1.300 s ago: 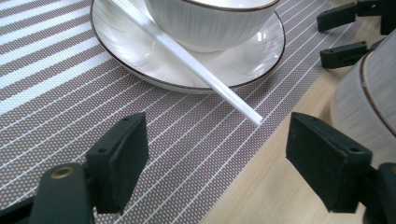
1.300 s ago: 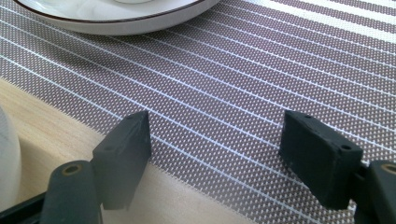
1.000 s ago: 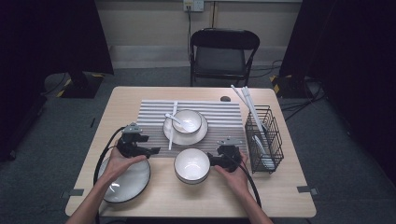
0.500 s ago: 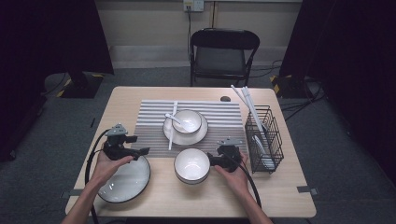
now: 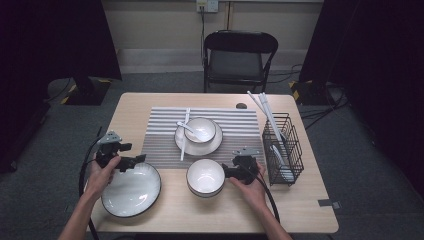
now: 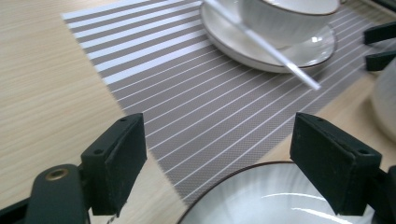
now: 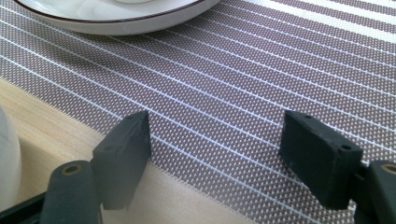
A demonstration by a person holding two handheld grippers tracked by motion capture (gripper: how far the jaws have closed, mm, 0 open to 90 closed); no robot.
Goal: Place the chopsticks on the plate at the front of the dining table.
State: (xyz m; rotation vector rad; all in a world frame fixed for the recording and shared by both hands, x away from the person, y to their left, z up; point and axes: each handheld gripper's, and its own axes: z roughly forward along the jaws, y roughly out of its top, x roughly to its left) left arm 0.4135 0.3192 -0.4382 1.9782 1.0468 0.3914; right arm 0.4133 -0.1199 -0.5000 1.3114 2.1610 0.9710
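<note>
Left gripper (image 5: 131,161) — drawn back to the plate's (image 5: 131,192) 11 o'clock rim, jaws spread, empty. Right gripper (image 5: 231,170) — unmoved at the bowl's (image 5: 205,176) 3 o'clock, likewise spread; plate likely just released.

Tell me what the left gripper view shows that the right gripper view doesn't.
The left gripper view alone has the near rim of the large white plate between the open left tongs, a white chopstick slanting across the saucer, the ribbed bowl standing on that saucer, and bare wooden table left of the mat. The right gripper view alone has the right tongs, open over the mat's near edge. Both share the grey striped placemat and the dark-rimmed saucer on it.
</note>
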